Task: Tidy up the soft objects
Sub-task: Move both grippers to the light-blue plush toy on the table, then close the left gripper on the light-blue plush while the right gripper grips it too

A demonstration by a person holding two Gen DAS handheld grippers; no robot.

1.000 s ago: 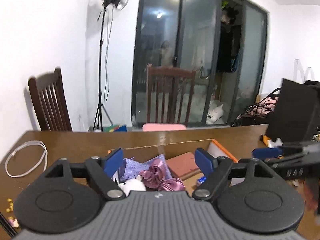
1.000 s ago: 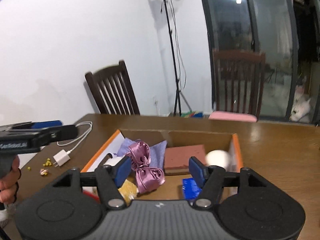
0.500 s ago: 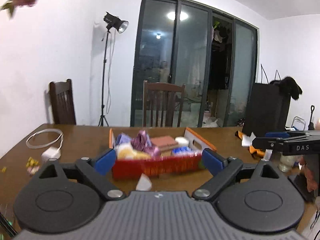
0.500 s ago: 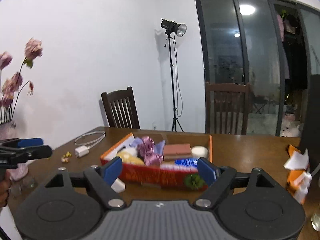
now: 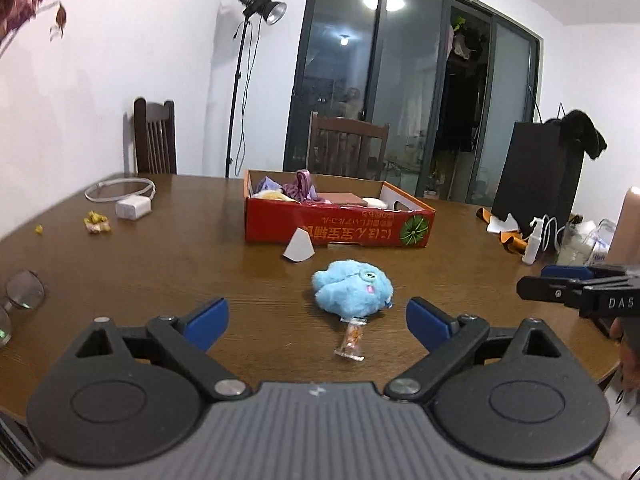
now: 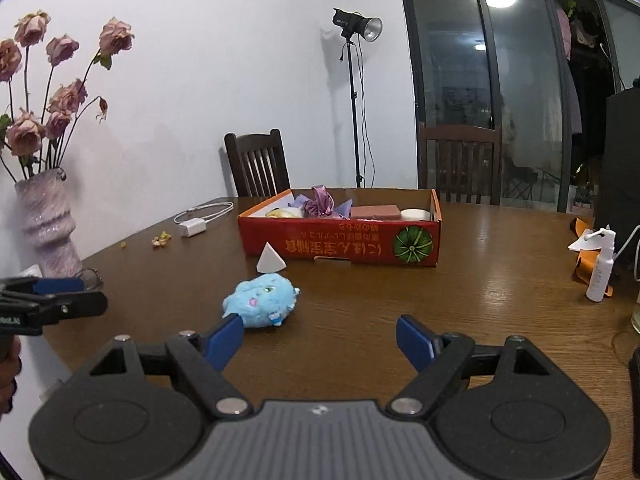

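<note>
the left gripper (image 5: 317,316) stood with its blue-padded jaws spread wide and nothing held; the fluffy light-blue plush toy (image 5: 352,293) lay on the brown wooden table (image 5: 180,264) just beyond the gap, centred between the two pads and touched by neither, with a small clear-wrapped sweet (image 5: 352,342) touching its near edge. the right gripper (image 6: 319,338) was likewise well open and empty, and here the same plush toy (image 6: 262,300) sat off to the left, just past the left blue pad, whose tip overlapped its lower edge in the picture; whether they touched could not be told. only the left wrist view showed the wrapped sweet, a pair of glasses (image 5: 20,300) at the left table edge, and the right gripper (image 5: 576,292) coming in from the right with fingers of a hand below it. only the right wrist view showed the mottled pink vase (image 6: 48,228) of dried pink roses (image 6: 52,92) by the wall, and the left gripper (image 6: 52,306) at the left edge. beyond the toy in both views stood a small white cone (image 5: 298,246), then the shallow red cardboard box (image 5: 340,226) holding a purple satin bow (image 5: 300,188), a reddish-brown block (image 5: 340,199) and other soft pieces. a white charger with coiled cable (image 5: 128,202) lay to the far left, and a white spray bottle (image 6: 600,266) stood to the right.
</note>
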